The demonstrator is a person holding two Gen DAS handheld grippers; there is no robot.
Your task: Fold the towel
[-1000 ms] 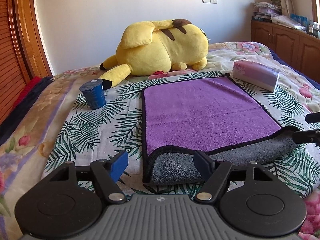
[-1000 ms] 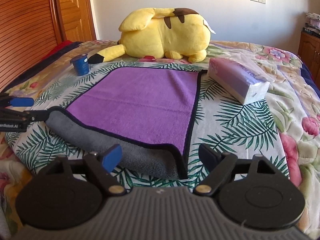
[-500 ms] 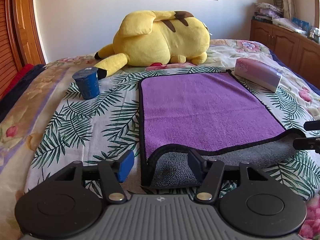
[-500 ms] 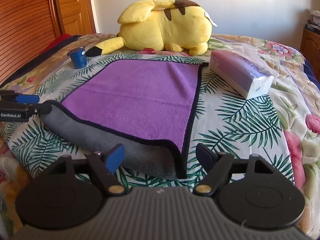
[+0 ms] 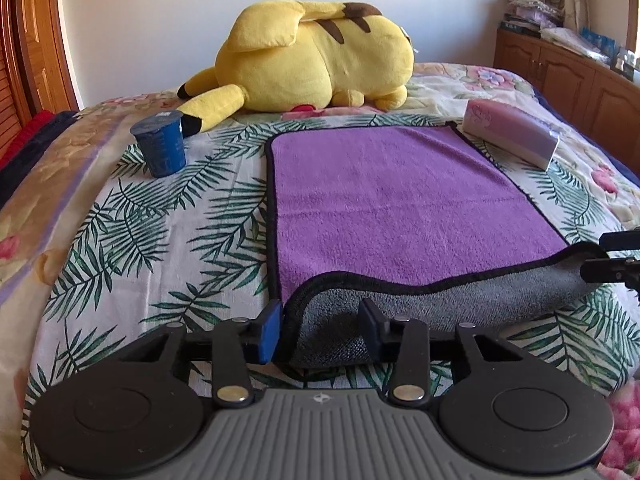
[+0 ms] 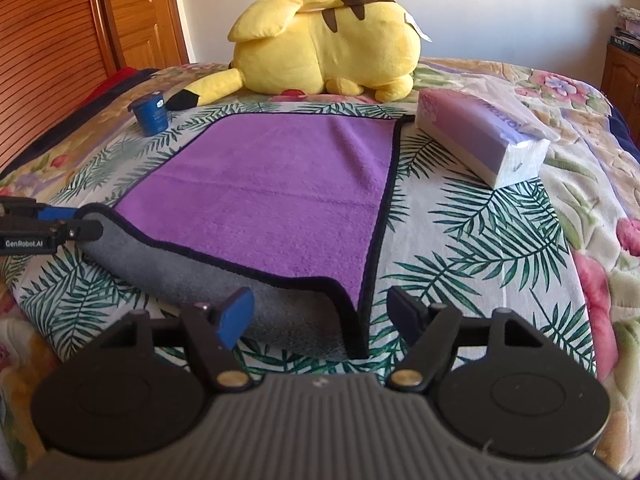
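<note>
Left hand-held gripper (image 5: 320, 330) narrowed since 1 s ago, towel (image 5: 400, 208) near corner now straddled, not yet pinched; right hand-held gripper (image 6: 320, 312) spread round other corner. Fold abt to be started.

The right gripper (image 5: 616, 256) is cut off by the left wrist view's edge. The cabinet (image 6: 620, 68) is cropped at the right wrist view's edge.

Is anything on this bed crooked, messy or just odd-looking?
Only the purple towel stands out: its near edge is curled over, showing the grey underside, while the rest lies flat. The left gripper and right gripper sit open around its near corners. The blue cup stands upright; nothing is spilled.
</note>
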